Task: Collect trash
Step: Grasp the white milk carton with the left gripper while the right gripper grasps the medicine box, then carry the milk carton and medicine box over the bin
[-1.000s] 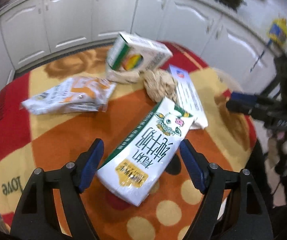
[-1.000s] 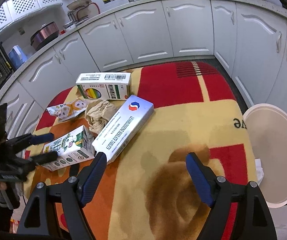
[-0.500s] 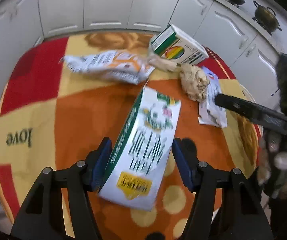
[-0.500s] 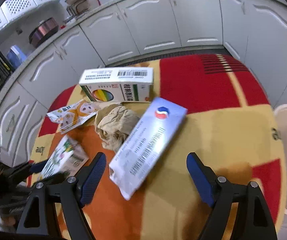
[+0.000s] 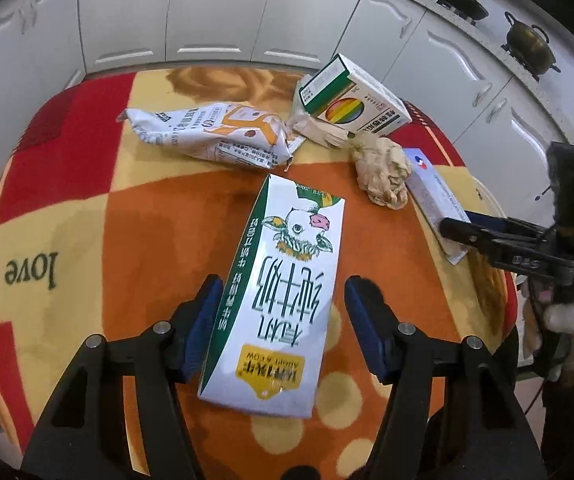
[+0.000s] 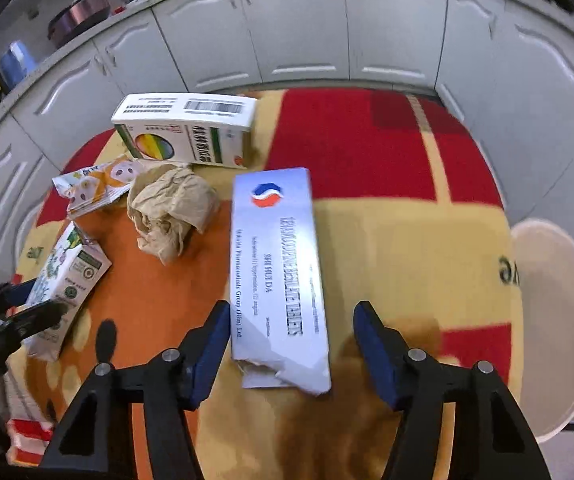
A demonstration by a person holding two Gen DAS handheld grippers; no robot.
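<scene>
A white-and-green milk carton (image 5: 287, 300) lies on the patterned tablecloth (image 5: 87, 208). My left gripper (image 5: 283, 282) is shut on it, with one pad against its green side and the other at its far edge. The right wrist view shows the same carton (image 6: 67, 276) in the left gripper (image 6: 23, 300). A flat grey-blue medicine box (image 6: 279, 264) lies lengthwise between the jaws of my right gripper (image 6: 291, 306). Those jaws are closing, and cloth still shows between the box and the right-hand pad. From the left wrist, the right gripper (image 5: 463, 224) sits over that box (image 5: 435, 192).
A crumpled brown paper ball (image 6: 171, 212), a white box with a rainbow circle (image 6: 185, 136) and a white-and-orange snack wrapper (image 5: 215, 136) lie further back. A white round container (image 6: 551, 320) stands beyond the table's right edge. White cabinets (image 6: 299, 28) ring the table. A gloved hand (image 5: 571, 320) holds the right gripper.
Both pairs of jaws have narrowed. The left gripper rolled and closed onto the milk carton. The right gripper moved forward, so the flat box now lies between its jaws.
</scene>
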